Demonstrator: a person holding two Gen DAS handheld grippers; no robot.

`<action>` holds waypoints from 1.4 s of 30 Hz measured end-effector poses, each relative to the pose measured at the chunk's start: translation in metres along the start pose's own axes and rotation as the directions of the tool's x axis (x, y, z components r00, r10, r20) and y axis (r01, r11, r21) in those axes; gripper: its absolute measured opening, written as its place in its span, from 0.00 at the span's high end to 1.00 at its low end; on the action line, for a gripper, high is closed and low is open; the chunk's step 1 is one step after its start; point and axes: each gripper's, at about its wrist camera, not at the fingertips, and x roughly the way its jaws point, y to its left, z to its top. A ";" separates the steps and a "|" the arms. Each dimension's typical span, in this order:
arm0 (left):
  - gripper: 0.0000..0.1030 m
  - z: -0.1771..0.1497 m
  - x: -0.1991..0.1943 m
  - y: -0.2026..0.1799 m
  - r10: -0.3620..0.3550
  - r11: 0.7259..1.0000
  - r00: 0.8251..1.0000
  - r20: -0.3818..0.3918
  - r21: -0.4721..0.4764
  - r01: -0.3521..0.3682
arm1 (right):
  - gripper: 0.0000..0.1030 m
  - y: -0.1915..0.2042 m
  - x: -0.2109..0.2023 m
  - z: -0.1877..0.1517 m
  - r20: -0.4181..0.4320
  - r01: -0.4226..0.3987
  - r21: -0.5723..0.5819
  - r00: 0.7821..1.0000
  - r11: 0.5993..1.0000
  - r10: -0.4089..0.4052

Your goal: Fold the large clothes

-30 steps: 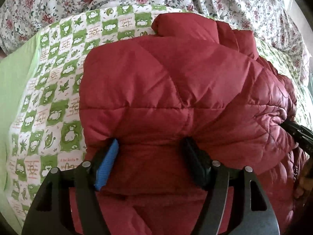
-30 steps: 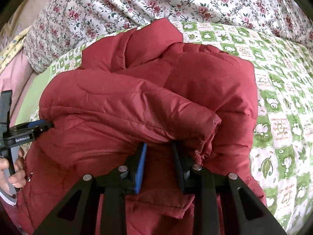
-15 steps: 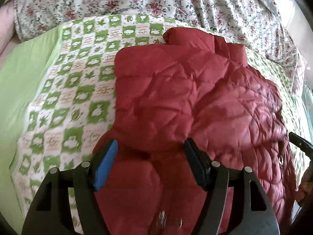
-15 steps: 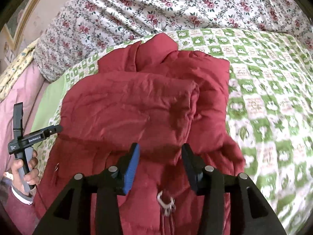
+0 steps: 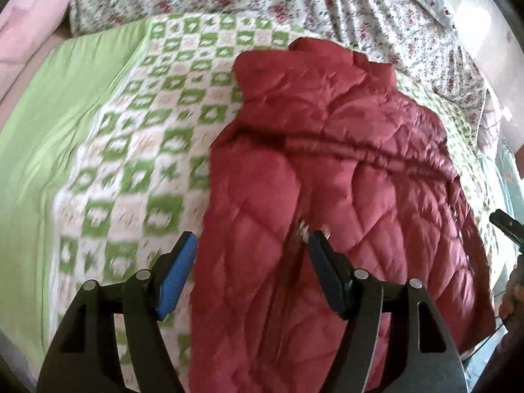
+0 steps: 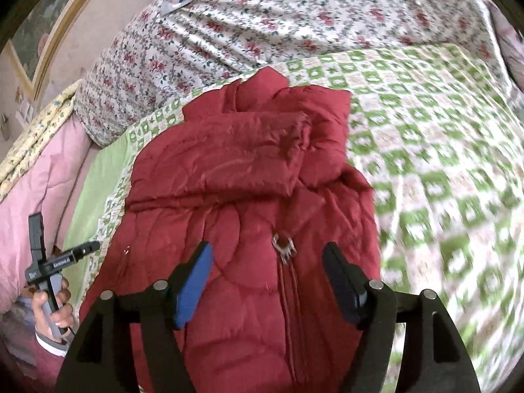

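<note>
A red quilted puffer jacket lies on a green and white checked quilt, its far part folded over itself with sleeves across. It also shows in the right wrist view, with its zipper pull near the middle. My left gripper is open and empty above the jacket's near left edge. My right gripper is open and empty above the zipper. The left gripper's handle and the hand holding it show at the left of the right wrist view.
A floral bedsheet covers the far part of the bed. A plain green cloth and a pink blanket lie to the left. The checked quilt stretches right of the jacket. A wall with a framed picture stands at the far left.
Both grippers have let go of the jacket, opened wider and pulled back and up. The folded part now lies flat on the jacket.
</note>
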 end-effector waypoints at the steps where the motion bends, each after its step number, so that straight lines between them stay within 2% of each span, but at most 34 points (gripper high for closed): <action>1: 0.32 -0.005 -0.002 0.003 0.002 1.000 1.000 -0.005 -0.009 -0.002 | 0.31 -0.003 -0.003 -0.006 -0.002 0.005 0.009 1.000 1.000 -0.005; 9: 0.32 -0.034 -0.021 0.025 -0.004 0.996 1.000 0.007 -0.085 0.004 | 0.30 -0.014 -0.023 -0.040 -0.016 0.041 0.038 0.999 0.998 -0.040; 13: 0.32 -0.049 -0.026 0.031 -0.009 0.994 1.000 0.004 -0.105 0.010 | 0.22 -0.024 -0.034 -0.060 -0.023 0.074 0.061 0.997 0.995 -0.073; 19: 0.32 -0.062 -0.030 0.032 0.006 0.995 1.000 -0.013 -0.097 -0.007 | 0.22 -0.024 -0.035 -0.089 -0.102 0.148 0.053 0.985 0.988 -0.142; 24: 0.32 -0.064 -0.032 0.030 0.001 0.996 1.000 -0.017 -0.084 -0.002 | 0.22 -0.010 -0.026 -0.105 -0.151 0.151 -0.019 0.977 0.988 -0.152; 27: 0.32 -0.067 -0.032 0.030 0.001 0.997 1.000 -0.022 -0.076 -0.003 | 0.28 -0.012 -0.026 -0.113 -0.174 0.148 -0.037 0.973 0.988 -0.152; 28: 0.32 -0.068 -0.031 0.031 0.000 0.997 1.000 -0.027 -0.076 -0.002 | 0.36 -0.014 -0.028 -0.117 -0.181 0.146 -0.036 0.972 0.989 -0.150; 31: 0.32 -0.072 -0.029 0.033 -0.005 0.997 0.999 -0.042 -0.078 0.002 | 0.51 -0.023 -0.034 -0.125 -0.200 0.133 -0.022 0.970 0.991 -0.135; 34: 0.32 -0.076 -0.028 0.036 -0.026 0.997 0.998 -0.055 -0.080 0.022 | 0.58 -0.030 -0.046 -0.131 -0.197 0.105 -0.007 0.975 0.994 -0.104; 37: 0.32 -0.080 -0.027 0.040 -0.072 0.994 0.995 -0.068 -0.089 0.066 | 0.61 -0.029 -0.051 -0.132 -0.198 0.085 -0.010 0.977 0.996 -0.085; 40: 0.26 -0.084 -0.023 0.041 -0.087 0.993 0.992 -0.093 -0.093 0.078 | 0.61 -0.026 -0.051 -0.132 -0.191 0.072 -0.010 0.979 0.997 -0.072; 42: 0.26 -0.089 -0.019 0.041 -0.104 0.991 0.988 -0.112 -0.096 0.094 | 0.60 -0.025 -0.049 -0.131 -0.194 0.066 -0.010 0.979 0.998 -0.067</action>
